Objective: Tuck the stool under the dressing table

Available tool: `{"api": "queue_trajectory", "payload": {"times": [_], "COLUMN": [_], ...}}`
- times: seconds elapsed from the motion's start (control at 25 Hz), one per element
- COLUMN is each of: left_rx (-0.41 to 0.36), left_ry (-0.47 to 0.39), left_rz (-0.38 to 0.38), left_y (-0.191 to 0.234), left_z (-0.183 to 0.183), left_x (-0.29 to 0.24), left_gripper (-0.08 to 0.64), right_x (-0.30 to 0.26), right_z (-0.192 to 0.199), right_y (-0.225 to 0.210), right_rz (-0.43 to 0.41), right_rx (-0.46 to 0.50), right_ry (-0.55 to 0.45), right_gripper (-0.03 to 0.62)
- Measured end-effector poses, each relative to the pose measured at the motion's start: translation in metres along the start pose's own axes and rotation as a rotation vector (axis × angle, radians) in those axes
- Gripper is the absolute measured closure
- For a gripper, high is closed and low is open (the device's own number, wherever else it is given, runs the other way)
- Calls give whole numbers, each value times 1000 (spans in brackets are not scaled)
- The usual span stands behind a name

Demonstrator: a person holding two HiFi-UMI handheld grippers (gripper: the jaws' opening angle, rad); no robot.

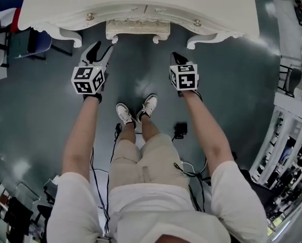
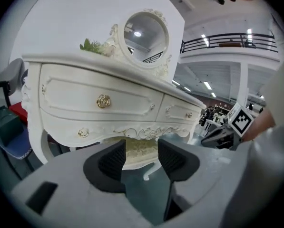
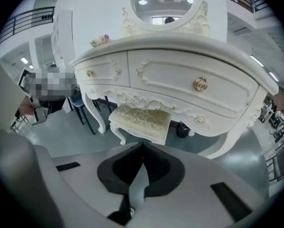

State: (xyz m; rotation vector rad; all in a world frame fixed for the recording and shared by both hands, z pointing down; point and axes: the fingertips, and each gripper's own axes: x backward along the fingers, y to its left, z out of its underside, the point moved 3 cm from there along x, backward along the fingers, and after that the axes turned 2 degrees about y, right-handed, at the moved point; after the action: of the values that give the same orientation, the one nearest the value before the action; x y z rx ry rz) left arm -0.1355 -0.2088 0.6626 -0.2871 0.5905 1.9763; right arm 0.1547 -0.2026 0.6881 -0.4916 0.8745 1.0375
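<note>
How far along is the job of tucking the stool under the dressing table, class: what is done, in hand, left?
Done: the stool sits under the dressing table, only its front edge showing in the head view. In hand: nothing; the left gripper is open and empty, the right gripper shut on nothing, both clear of the stool. Left: apparently nothing, at most a slight push further in.

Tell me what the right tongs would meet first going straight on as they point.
Probably the stool, on its cushioned seat under the dressing table, dead ahead of the shut right tongs. Depth is unclear, so maybe the floor just before it.
</note>
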Motion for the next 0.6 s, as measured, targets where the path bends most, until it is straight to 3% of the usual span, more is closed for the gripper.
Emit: {"api": "queue_trajectory", "payload": {"times": [0.2,0.44,0.6], "left_rx": [40,53,51], "left_ry": [-58,-112,-140], "left_rz": [19,25,-8], "left_y": [-26,-52,-60], "left_z": [-27,-54,-78], "left_x": [53,123,163], "left_gripper": [373,491,540], "right_x": [60,136,192], "right_z": [-9,-16,-39], "right_y": [23,41,34], "right_rz": [-86,-161,-164], "right_rx": [-136,-74,-156], "right_ry": [-61,-122,-227], "right_gripper": [591,592,592]}}
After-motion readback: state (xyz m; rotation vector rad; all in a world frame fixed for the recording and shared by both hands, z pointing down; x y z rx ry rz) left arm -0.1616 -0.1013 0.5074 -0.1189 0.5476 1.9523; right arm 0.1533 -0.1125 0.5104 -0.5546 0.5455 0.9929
